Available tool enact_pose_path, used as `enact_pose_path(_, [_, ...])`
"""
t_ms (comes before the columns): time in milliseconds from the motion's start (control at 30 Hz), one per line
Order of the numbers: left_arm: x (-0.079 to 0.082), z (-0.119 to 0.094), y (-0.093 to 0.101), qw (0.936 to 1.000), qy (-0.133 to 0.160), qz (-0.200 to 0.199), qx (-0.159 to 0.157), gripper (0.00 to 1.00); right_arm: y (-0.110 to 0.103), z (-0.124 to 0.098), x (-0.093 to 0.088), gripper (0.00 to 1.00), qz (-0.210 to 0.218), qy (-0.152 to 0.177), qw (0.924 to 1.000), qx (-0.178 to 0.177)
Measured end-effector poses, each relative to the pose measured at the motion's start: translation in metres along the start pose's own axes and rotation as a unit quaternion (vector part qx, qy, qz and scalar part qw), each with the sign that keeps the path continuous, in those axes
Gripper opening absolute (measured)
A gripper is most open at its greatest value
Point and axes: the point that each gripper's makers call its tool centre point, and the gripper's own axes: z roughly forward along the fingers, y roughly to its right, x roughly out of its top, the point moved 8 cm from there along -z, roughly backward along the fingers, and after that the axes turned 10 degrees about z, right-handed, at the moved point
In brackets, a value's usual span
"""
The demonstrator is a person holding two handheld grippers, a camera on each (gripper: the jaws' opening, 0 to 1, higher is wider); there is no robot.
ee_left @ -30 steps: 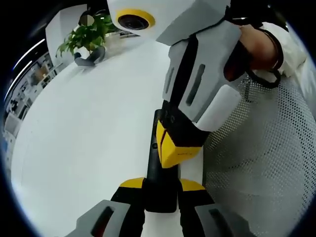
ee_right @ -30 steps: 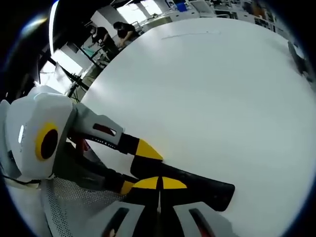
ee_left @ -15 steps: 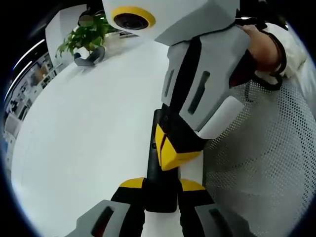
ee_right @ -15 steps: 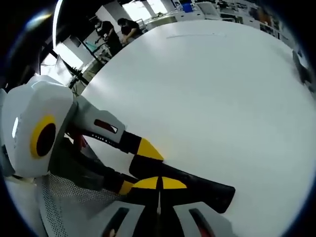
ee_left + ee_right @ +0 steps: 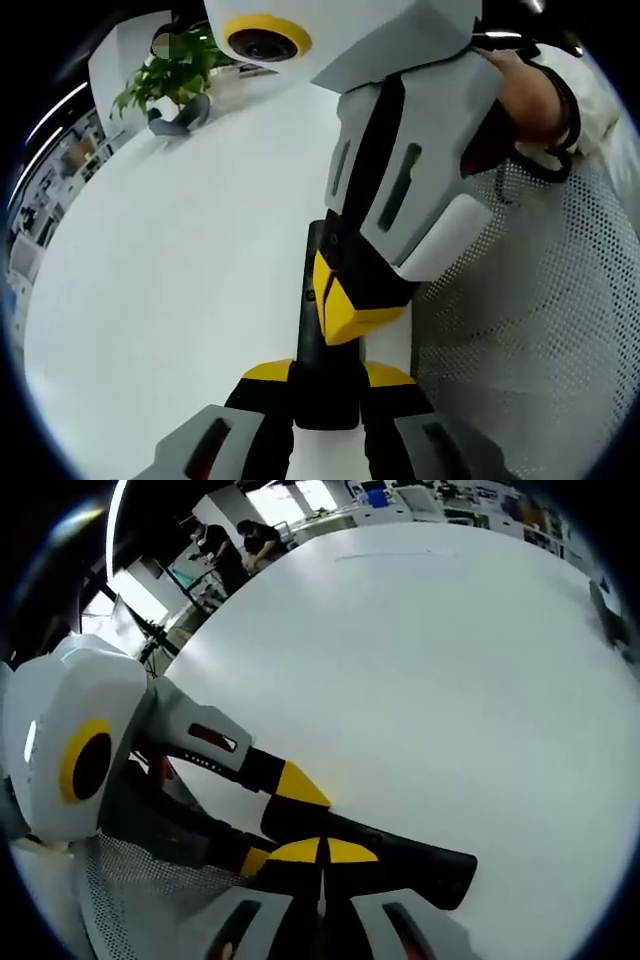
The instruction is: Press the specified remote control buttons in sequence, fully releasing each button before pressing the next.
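A long black remote (image 5: 322, 340) lies lengthwise on the white table (image 5: 170, 280). My left gripper (image 5: 327, 374) is shut on its near end, one yellow-tipped jaw on each side. My right gripper (image 5: 345, 298) comes down from the upper right, jaws shut, with its yellow tips resting on the remote's top face. In the right gripper view the same shut tips (image 5: 322, 852) sit on the remote (image 5: 410, 865), which runs off to the right. There the left gripper (image 5: 278, 822) enters from the left and clasps the remote. The buttons under the tips are hidden.
A potted plant (image 5: 172, 72) and a dark curved object (image 5: 182, 116) stand at the table's far end. A hand (image 5: 535, 92) and white mesh clothing (image 5: 540, 330) are close on the right. People (image 5: 245, 542) stand beyond the far edge.
The right gripper has shifted very slightly over the remote, with its tips staying on it. The remote and the left gripper hold their place.
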Motion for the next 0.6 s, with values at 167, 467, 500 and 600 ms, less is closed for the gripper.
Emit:
enact_pose_path(167, [0.0,0.0,0.0,1.0,0.001,-0.004,0.001,0.24,0.0,-0.001,-0.002,0.0,-0.006,0.008,0.9999,0.0])
enact_pose_path(467, [-0.001,0.0,0.001,0.9999,0.007,-0.01,0.007,0.24,0.0,-0.015,-0.001,0.03,-0.048,0.042,0.9978,-0.015])
enact_pose_path(500, [-0.001,0.0,0.001,0.9999,0.008,-0.012,0.007,0.24,0.002,-0.018,-0.001,0.04,-0.05,0.05,0.9972,-0.022])
enact_pose_path(600, [-0.001,0.001,0.0,0.9999,0.007,-0.013,0.008,0.24,0.008,-0.029,0.002,0.08,-0.052,0.09,0.9937,-0.044])
